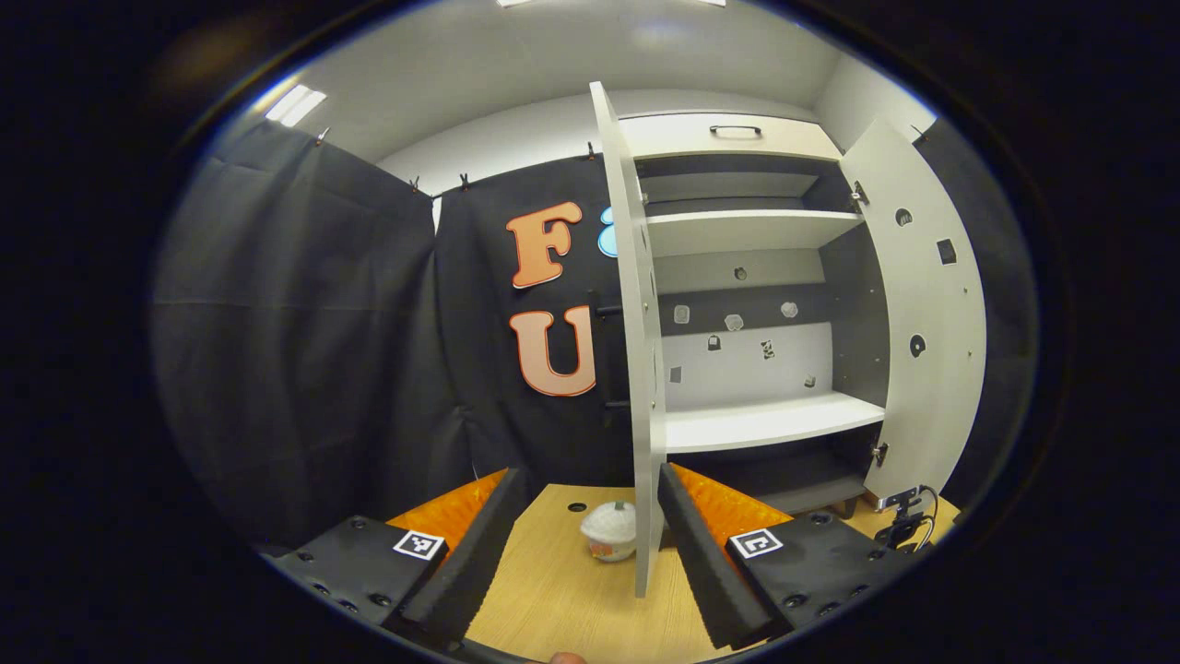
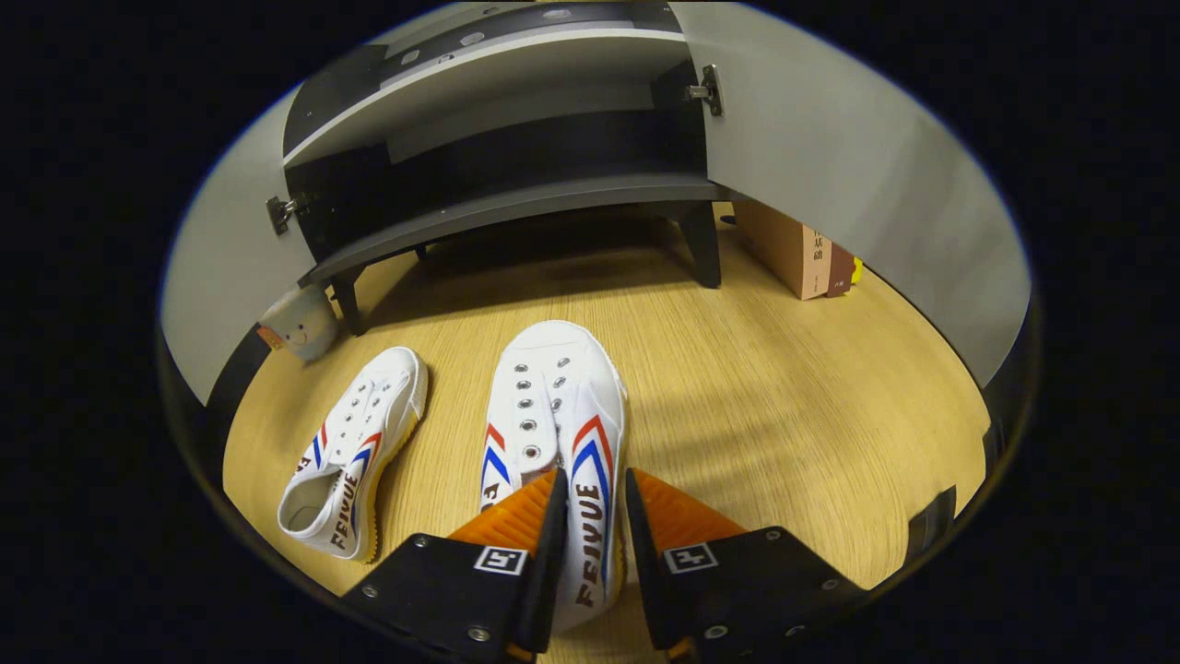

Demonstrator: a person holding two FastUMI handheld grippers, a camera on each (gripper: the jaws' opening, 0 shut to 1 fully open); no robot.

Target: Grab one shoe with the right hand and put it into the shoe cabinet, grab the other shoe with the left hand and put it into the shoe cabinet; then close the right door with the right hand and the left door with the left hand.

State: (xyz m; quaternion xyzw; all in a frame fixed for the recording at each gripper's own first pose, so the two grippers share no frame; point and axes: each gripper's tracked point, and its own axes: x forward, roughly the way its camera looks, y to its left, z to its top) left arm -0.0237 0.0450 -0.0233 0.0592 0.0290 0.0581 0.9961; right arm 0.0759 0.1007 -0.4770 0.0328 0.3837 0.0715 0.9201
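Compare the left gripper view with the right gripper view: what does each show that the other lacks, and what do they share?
Left gripper view: the upper shelves, the drawer handle and the open left gripper aimed at the left door's edge.

Right gripper view: two shoes; the right gripper straddles one shoe's side wall, the other shoe lies beside it; a box.

Both: the open cabinet and wooden floor.

In the right gripper view, the right gripper (image 2: 595, 516) covers the heel of the nearer shoe (image 2: 558, 406) at the bottom centre. In the left gripper view, the left door (image 1: 636, 369) hides part of a small white object (image 1: 608, 530), too small to identify.
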